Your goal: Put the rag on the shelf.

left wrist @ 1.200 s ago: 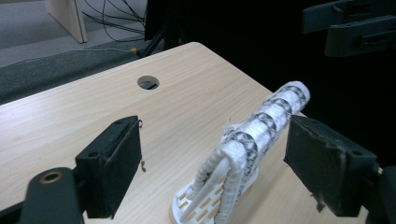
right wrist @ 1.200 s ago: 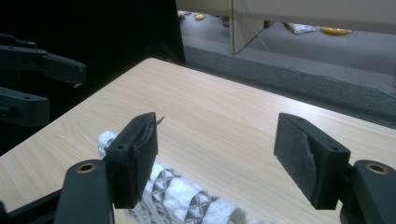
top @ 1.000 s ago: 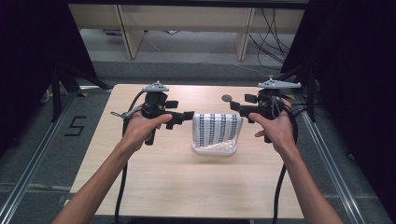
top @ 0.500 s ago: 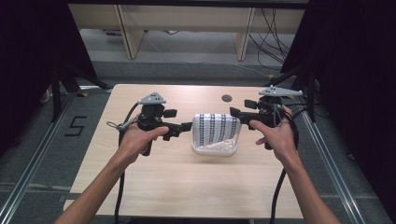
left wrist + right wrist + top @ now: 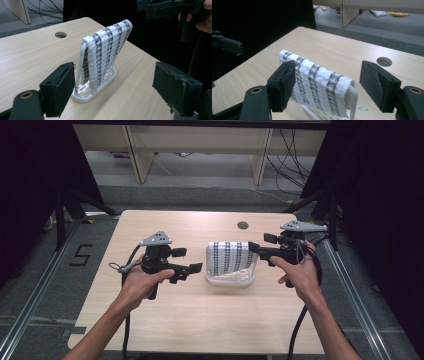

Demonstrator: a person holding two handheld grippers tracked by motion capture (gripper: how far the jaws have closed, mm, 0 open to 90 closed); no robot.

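A white plastic rack (image 5: 227,281) stands at the table's middle with a black-and-white patterned towel (image 5: 230,256) draped over its top bar. My left gripper (image 5: 189,261) is held just left of the rack, open, apart from the towel. In the left gripper view the towel (image 5: 107,52) and rack base (image 5: 82,96) stand ahead between the wide jaws of the left gripper (image 5: 117,87). My right gripper (image 5: 261,245) hovers at the towel's upper right corner, open. In the right gripper view the towel (image 5: 319,80) lies just ahead of the right gripper (image 5: 329,85), with nothing pinched.
The light wooden table (image 5: 210,320) has a round cable hole (image 5: 243,225) behind the rack. Cables trail from both grippers toward the near edge. Dark curtains flank the table, and pale furniture legs (image 5: 260,157) stand on the grey floor beyond.
My left gripper has drawn back from the towel's left edge toward the near side and sunk a little. My right gripper has sunk slightly beside the towel's right corner.
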